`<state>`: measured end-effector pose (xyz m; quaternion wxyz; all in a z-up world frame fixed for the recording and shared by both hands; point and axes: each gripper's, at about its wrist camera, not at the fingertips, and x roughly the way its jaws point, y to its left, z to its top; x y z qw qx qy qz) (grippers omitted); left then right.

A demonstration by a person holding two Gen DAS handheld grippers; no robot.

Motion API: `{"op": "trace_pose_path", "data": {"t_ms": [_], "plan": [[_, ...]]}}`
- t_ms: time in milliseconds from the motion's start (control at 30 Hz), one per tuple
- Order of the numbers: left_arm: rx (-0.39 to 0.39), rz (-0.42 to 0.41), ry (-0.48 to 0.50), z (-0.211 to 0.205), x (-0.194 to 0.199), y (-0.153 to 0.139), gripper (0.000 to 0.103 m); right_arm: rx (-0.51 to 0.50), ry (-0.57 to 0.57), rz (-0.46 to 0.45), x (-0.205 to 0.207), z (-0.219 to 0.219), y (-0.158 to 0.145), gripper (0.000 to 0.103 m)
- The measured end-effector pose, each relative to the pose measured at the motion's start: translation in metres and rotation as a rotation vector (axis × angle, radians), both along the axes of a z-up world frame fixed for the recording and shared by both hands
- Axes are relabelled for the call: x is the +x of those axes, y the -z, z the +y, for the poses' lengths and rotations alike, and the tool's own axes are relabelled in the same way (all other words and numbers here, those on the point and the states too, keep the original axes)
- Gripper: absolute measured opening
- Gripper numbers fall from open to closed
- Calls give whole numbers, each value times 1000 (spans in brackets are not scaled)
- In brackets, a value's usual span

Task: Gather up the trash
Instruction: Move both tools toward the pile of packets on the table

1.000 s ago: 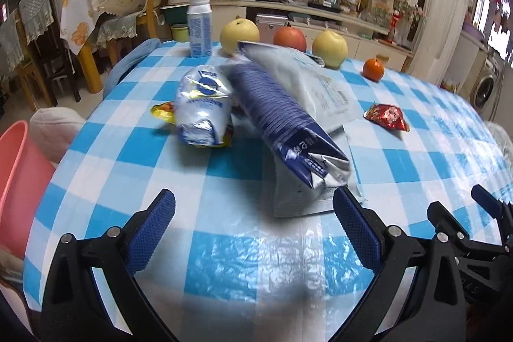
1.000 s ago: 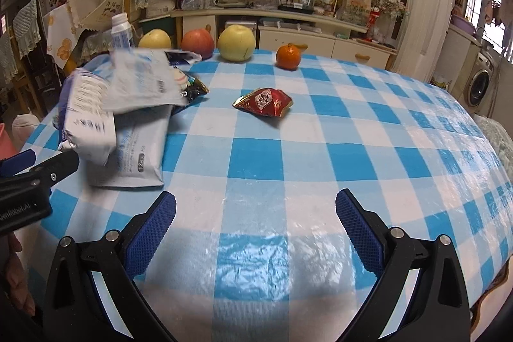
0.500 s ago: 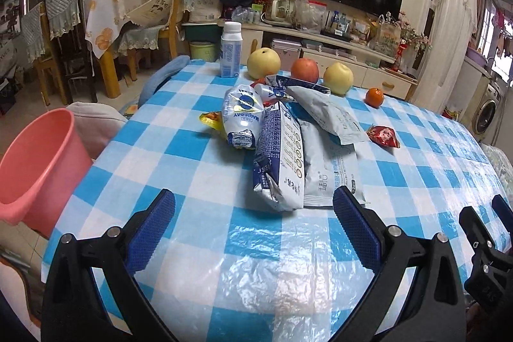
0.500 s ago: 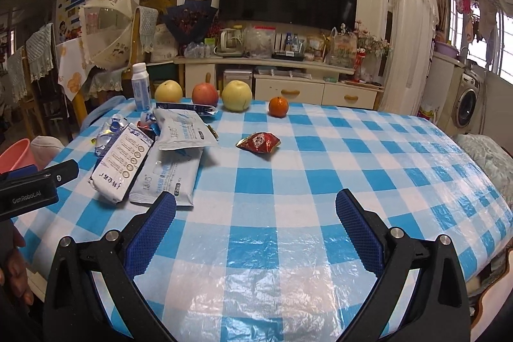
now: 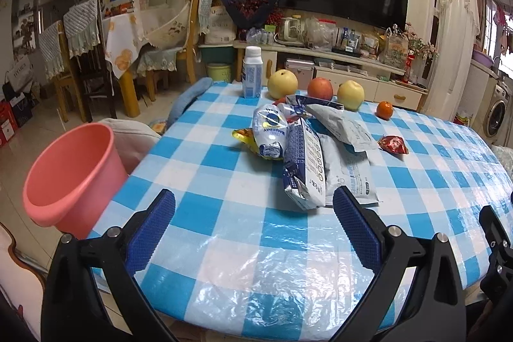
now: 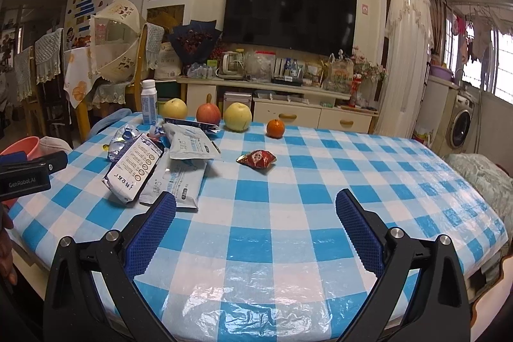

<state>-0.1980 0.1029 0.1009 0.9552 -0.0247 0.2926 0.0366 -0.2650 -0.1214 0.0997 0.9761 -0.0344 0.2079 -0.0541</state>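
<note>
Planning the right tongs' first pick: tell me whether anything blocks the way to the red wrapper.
Nothing visible does. The right tongs are open, and only bare checked tablecloth lies between them and the red wrapper. The white packets lie off to its left, apart from it.

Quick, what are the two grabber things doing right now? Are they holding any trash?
Left hand-held gripper: open, holding nothing, above the table's near edge.
Right hand-held gripper: open, holding nothing, also above the table.

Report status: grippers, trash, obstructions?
Left gripper open, empty; right gripper open, empty. Wrapper pile and red wrapper uncollected on table. Pink bin left of table. Path unobstructed.
</note>
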Motion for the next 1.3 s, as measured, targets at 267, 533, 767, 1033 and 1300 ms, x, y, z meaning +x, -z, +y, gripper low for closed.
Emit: {"op": "trace_pose_path", "data": {"t_ms": [267, 533, 767, 1033, 1300], "plan": [[55, -35, 3, -1, -8, -4, 99, -27, -22, -45, -10, 5, -3, 98], [59, -40, -4, 1, -8, -2, 99, -43, -49, -63, -10, 5, 0, 98], [57, -33, -5, 2, -5, 2, 99, -16, -62, -14, 2, 0, 7, 98], [50, 2, 41, -4, 6, 11, 99, -53, -41, 77, 23, 4, 20, 98], [114, 30, 100, -26, 11, 19, 99, -44, -8, 146, 41, 0, 31, 98]]}}
